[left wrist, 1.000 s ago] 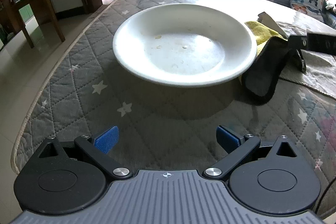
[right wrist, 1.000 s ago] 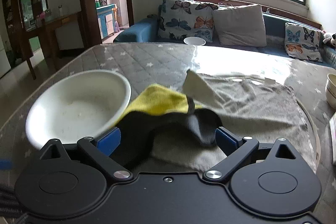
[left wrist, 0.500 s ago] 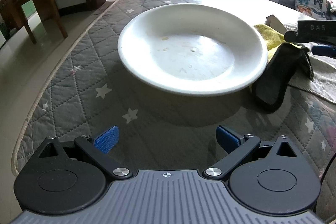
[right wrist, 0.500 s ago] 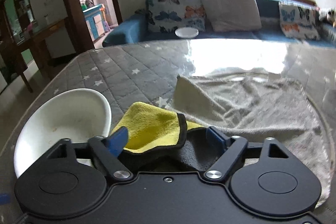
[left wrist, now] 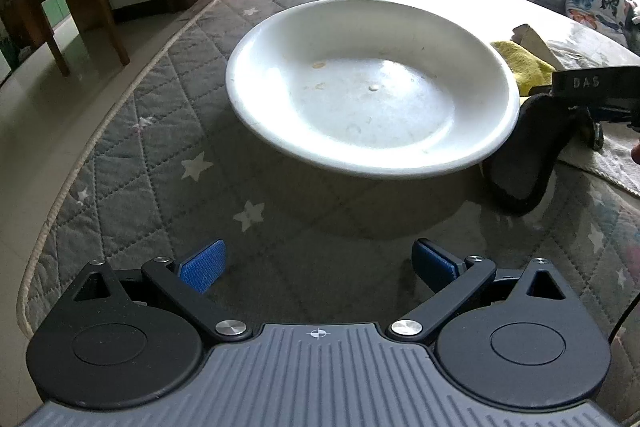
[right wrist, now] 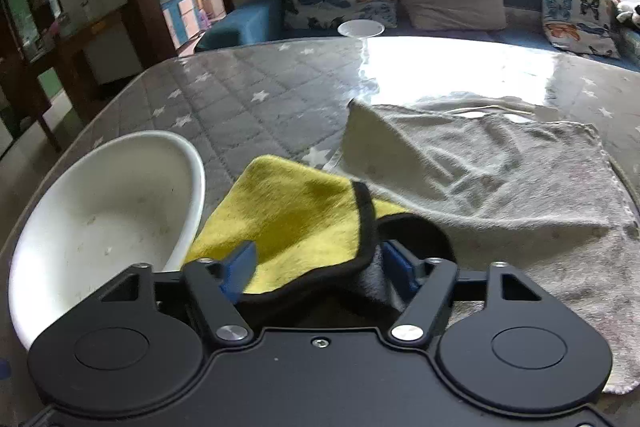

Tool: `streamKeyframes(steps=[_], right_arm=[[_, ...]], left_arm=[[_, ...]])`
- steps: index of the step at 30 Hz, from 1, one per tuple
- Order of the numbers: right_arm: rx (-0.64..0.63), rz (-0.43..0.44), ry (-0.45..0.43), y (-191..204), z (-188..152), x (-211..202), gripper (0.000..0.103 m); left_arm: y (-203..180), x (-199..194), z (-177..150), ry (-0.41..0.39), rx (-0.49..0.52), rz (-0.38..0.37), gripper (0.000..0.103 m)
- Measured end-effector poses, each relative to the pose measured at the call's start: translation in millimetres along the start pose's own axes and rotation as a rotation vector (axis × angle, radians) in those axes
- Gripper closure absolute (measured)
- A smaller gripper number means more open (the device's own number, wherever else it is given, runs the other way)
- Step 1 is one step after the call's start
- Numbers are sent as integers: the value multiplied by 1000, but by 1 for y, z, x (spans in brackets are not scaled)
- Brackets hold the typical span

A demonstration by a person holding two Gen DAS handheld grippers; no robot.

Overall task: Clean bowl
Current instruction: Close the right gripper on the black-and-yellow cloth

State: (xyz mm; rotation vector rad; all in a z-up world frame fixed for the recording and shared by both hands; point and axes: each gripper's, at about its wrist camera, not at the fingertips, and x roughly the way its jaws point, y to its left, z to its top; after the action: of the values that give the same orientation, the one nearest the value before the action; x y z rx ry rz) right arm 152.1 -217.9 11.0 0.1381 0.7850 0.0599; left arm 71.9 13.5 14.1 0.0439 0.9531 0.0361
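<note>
A shallow white ceramic bowl (left wrist: 370, 89), flecked with residue, sits on the grey star-quilted desk (left wrist: 160, 147). The left gripper (left wrist: 318, 267) hovers near it, fingers spread and empty. Just beside the bowl, the right gripper (right wrist: 316, 263) pinches a yellow, black-edged microfibre cloth (right wrist: 296, 215), which overlaps a grey towel (right wrist: 500, 179). A loose pinch could drop the cloth; wiping an unsteadied bowl might slide it deskward.

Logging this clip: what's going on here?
A person holds two grippers over a quilted table. The right gripper is gripping a yellow cloth beside the dirty white bowl. The left gripper hovers open just short of the bowl. No wiping yet.
</note>
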Motion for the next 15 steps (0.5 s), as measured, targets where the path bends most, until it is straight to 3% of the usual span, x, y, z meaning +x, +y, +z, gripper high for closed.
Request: streamKeyframes(steps=[5,7,9,15], right_arm=[[-41,5,-12,5,-6,-2,52],[-35,21,-21,4,-6,-6,67],[-39,35,-25,5,-7,-8,73],[-51,31,-27,8,-6,-4,74]], left_arm=[[4,0,2,-5,-13,9,2],[4,-1,2,-7,-17,9,2],[4,-2,3,-11,-17,11,2],[2,-5,4,-17,-14,8,3]])
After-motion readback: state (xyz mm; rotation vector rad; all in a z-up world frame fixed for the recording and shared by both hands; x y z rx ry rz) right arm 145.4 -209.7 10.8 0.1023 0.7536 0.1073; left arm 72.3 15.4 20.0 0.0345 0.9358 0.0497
